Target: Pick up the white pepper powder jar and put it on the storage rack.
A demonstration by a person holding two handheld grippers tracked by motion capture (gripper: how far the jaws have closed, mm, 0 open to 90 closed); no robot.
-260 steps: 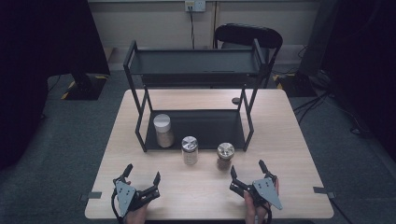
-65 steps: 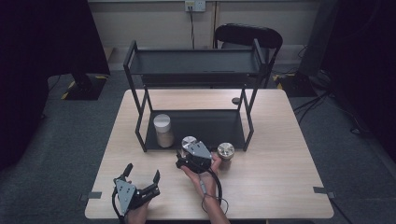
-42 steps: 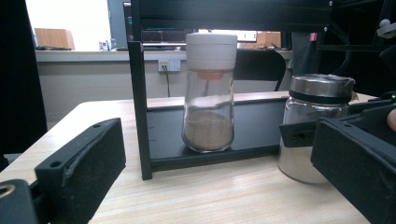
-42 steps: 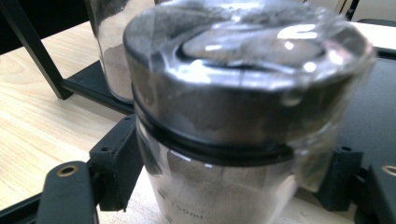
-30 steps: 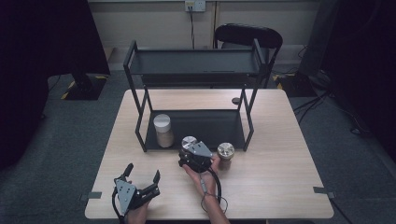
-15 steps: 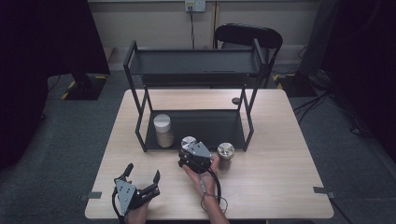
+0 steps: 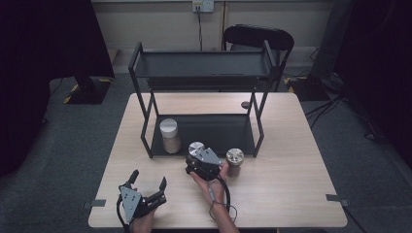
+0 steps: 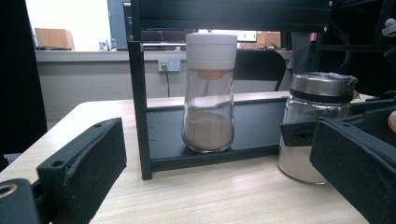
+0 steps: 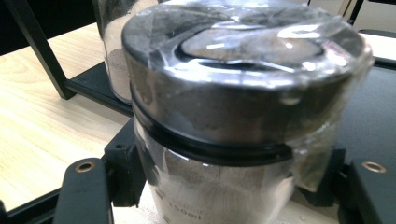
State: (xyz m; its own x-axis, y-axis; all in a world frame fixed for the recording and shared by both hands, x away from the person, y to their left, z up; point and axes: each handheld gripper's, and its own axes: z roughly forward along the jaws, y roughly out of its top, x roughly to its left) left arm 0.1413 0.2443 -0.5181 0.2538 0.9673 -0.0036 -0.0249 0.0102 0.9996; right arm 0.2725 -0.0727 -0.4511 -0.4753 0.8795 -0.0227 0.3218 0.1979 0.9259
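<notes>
A glass jar with a metal lid (image 7: 196,148) (image 9: 243,93) stands on the table (image 7: 291,194) just in front of the black rack (image 7: 204,65). My right gripper (image 7: 198,161) (image 9: 224,186) is at it from the near side, jaws pressed to both sides of its glass body, shut on it. The jar's lid and neck carry clear film. My left gripper (image 7: 147,177) rests near the table's front left, open and holding nothing. A white-capped jar of brown powder (image 7: 170,136) (image 8: 208,93) stands on the rack's lower shelf.
A second metal-lidded jar (image 7: 235,158) stands just right of the held one. The rack has a low shelf (image 7: 218,128) and a bare top shelf. A small dark round thing (image 7: 245,104) lies behind the rack. A chair (image 7: 257,36) stands beyond the table.
Since the oldest frame my right gripper has moved from the front right to the middle jar. Over the last second nothing has visibly moved.
</notes>
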